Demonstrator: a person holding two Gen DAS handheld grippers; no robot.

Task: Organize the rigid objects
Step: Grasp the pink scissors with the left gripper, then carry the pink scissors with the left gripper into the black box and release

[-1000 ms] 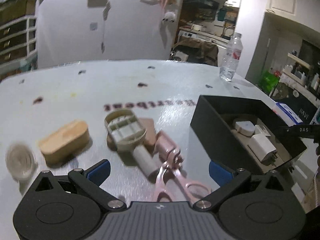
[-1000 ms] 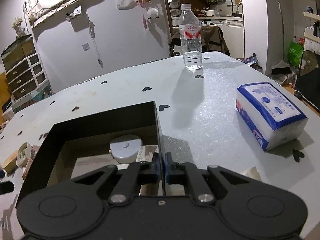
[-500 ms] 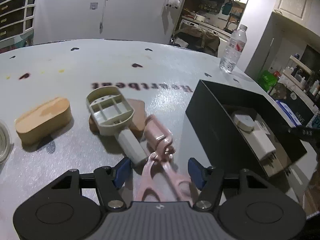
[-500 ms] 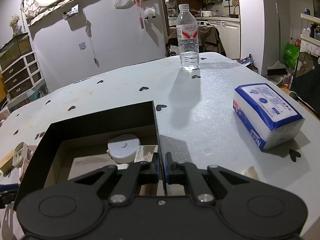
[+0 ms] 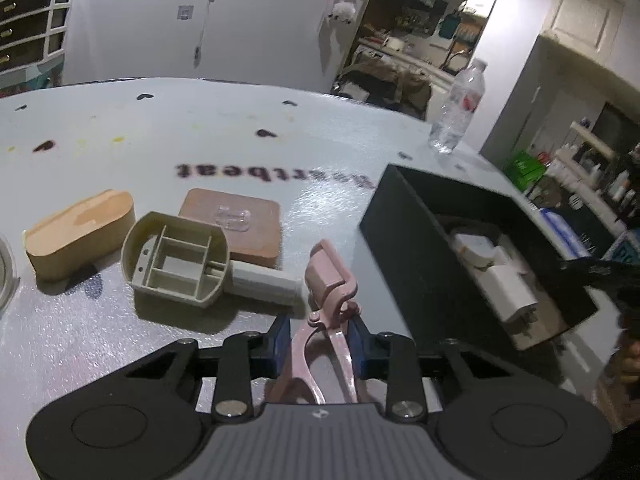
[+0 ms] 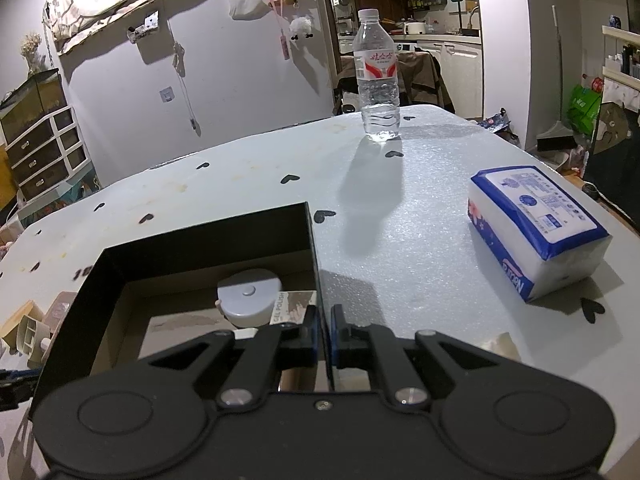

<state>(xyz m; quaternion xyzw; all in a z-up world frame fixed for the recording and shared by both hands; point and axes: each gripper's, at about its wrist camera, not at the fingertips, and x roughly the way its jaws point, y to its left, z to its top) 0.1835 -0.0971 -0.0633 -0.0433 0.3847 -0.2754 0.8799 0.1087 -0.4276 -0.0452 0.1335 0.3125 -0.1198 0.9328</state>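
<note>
Left gripper (image 5: 318, 338) just closed, clenched on pink eyelash curler (image 5: 326, 280) at lower centre of frame; right gripper (image 6: 324, 330) clamped on black box (image 6: 308, 224) wall, lower centre

Water bottle (image 6: 378, 76) upright on table (image 6: 420, 216); tissue pack (image 6: 538, 232) nearby.

"GEL POLISH" shows on a small box (image 6: 294, 307) inside the black box (image 6: 208, 236); the table cover (image 5: 280, 152) reads "Heartbeat", upside down.
</note>
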